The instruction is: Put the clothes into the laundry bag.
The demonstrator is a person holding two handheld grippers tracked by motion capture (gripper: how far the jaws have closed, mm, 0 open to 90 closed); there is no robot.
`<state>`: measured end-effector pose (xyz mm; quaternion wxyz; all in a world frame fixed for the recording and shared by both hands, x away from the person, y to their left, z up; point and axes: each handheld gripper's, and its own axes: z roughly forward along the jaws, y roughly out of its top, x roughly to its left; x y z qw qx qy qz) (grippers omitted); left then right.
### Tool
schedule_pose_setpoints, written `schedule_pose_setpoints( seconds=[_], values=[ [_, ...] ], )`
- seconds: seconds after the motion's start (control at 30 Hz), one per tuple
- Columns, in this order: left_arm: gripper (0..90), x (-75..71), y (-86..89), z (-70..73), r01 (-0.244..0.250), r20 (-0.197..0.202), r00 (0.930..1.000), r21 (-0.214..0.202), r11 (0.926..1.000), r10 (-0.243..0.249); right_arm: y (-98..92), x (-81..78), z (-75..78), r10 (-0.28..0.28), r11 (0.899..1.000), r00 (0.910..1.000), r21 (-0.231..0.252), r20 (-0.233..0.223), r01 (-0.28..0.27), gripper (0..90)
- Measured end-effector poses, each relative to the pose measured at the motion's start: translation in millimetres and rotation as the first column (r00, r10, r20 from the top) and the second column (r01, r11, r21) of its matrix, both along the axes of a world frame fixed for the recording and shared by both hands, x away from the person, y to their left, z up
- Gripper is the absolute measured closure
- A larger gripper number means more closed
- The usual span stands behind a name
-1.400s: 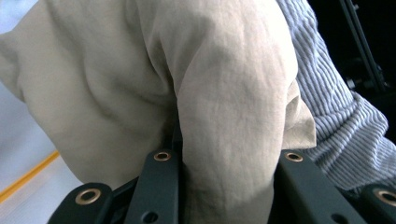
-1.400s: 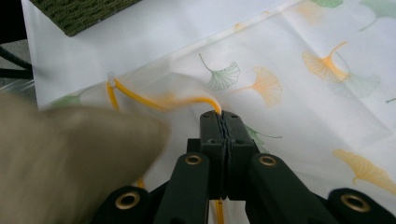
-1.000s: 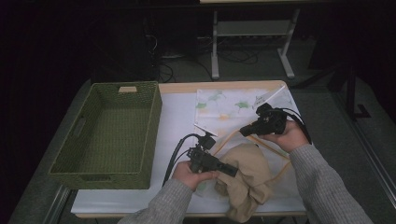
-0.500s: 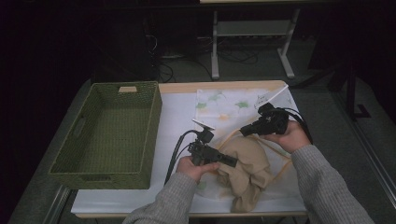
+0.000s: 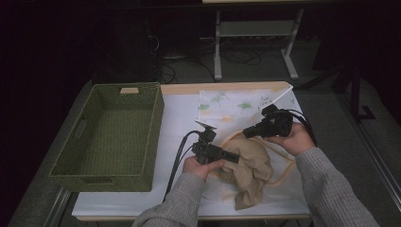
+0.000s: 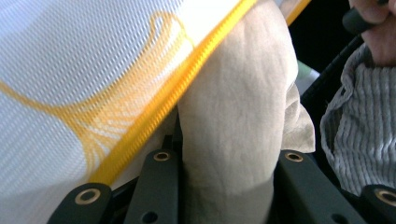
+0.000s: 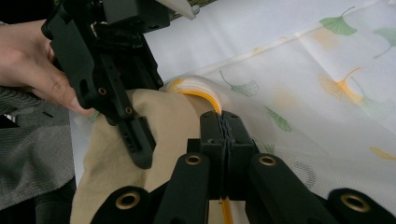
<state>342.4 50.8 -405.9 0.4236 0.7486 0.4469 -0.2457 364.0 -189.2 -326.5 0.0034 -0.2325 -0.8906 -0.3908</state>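
A white mesh bag (image 5: 236, 101) with green and orange leaf prints and a yellow rim (image 7: 201, 95) lies on the table. My right gripper (image 5: 246, 134) (image 7: 226, 119) is shut on that yellow rim and holds it up. A crumpled beige cloth (image 5: 250, 165) (image 7: 163, 121) lies at the bag's mouth. My left gripper (image 5: 234, 158) (image 7: 135, 144) is shut on a fold of the beige cloth (image 6: 233, 116), right under the raised rim (image 6: 187, 79) and mesh (image 6: 70, 56).
A green woven basket (image 5: 156, 123) stands to the left on the white-covered table (image 5: 179, 109). The left gripper's cable (image 5: 177, 156) runs between basket and cloth. A grey sleeve (image 6: 359, 130) shows close by on the right. Dark floor and a metal stand lie beyond the table.
My left gripper has moved a little toward the right gripper, carrying the beige cloth to the bag's mouth. The right gripper has kept still on the rim.
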Motion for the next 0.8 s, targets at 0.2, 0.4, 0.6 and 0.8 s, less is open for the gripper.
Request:
schedule_pose_setpoints(
  seconds=[0.2,0.4,0.6,0.8],
  values=[
    [70.5,6.2,1.4,5.4,-0.059,0.023,0.998,0.005,0.9982,0.059,-1.6,-1.9,2.8,-0.001,1.0,1.0,0.015,0.007,0.001,87.9],
    [70.5,12.7,-0.2,-0.5,-0.116,0.027,0.9928,-0.006,0.9932,0.116,-0.8,-3.5,4.7,0.007,1.0,0.9999,0.022,0.009,-0.008,87.9],
    [70.1,11.9,-3.3,-5.2,-0.171,0.054,0.9837,-0.001,0.9852,0.171,0.5,-4.8,8.6,0.016,1.0,0.9998,0.017,0.015,-0.016,88.0],
    [67.3,6.4,1.4,-5.2,-0.171,0.076,0.9827,0.019,0.9851,0.169,-1.1,-3.6,5.1,0.007,1.0,1.0,0.002,0.001,-0.007,87.9]
  ],
)
